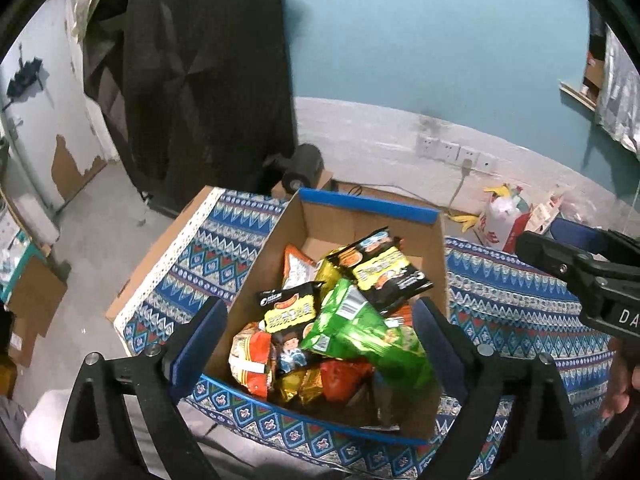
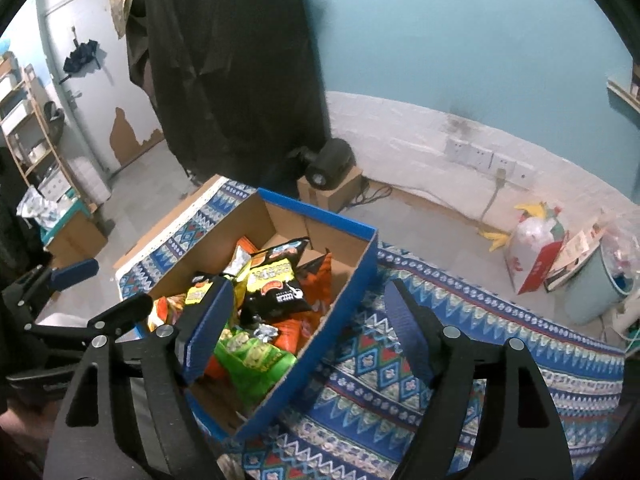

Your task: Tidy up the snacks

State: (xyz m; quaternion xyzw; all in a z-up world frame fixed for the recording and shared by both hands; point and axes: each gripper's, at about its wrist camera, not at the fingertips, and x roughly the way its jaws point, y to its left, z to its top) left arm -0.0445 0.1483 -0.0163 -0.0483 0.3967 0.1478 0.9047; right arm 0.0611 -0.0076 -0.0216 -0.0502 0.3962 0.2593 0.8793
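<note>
A cardboard box with blue edges [image 1: 368, 204] [image 2: 320, 210] stands on a table with a blue patterned cloth [image 1: 224, 248] [image 2: 460, 360]. It holds several snack packets: a green one [image 1: 360, 328] [image 2: 252, 358], black-and-yellow ones [image 1: 384, 268] [image 2: 276, 280] and orange ones [image 1: 252, 356] [image 2: 320, 276]. My left gripper [image 1: 316, 340] is open and empty, its fingers on either side of the box's near part above the packets. My right gripper [image 2: 308, 328] is open and empty over the box's right wall; it shows at the right edge of the left wrist view [image 1: 588, 276].
A dark coat [image 1: 200, 80] [image 2: 232, 72] hangs behind the table. A small black device on a carton [image 2: 332, 160] sits by the wall. A white-and-red bag [image 1: 500, 220] [image 2: 536, 252] and a pale blue bin [image 2: 596, 280] stand on the floor at right. Shelves [image 2: 28, 140] are at left.
</note>
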